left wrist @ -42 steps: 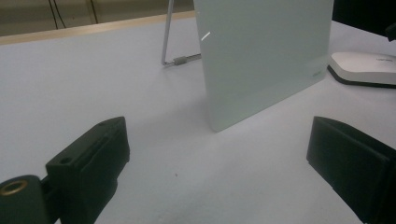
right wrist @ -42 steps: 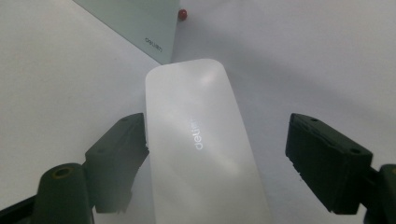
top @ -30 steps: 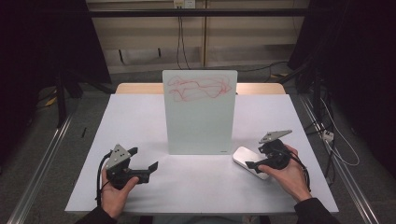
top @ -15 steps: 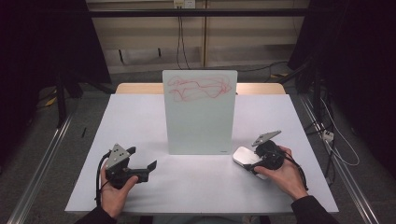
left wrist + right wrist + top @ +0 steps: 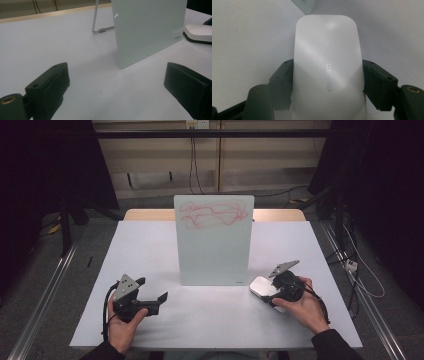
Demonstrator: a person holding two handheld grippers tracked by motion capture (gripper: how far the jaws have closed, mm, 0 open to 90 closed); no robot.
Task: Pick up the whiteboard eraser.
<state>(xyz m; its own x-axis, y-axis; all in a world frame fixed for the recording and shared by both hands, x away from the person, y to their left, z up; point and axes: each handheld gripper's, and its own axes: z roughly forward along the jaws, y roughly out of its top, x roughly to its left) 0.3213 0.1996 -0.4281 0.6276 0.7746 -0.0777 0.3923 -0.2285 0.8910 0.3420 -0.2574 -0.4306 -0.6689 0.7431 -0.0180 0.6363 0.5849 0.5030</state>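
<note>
Right gripper pinches the white eraser; left gripper waits spread. Ahead, the board's red scribble remains unwiped.

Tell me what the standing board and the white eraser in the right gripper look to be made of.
Board: probably glass or glossy acrylic, pale green-tinted, with a bright glint near its top edge in the left gripper view; a thin metal wire stand props it.
Eraser: likely smooth moulded plastic, white with a satin sheen, soft highlights and a faint logo on its top.

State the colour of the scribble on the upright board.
Red scribble near the top of the pale glass board; clearest in the high view.
</note>
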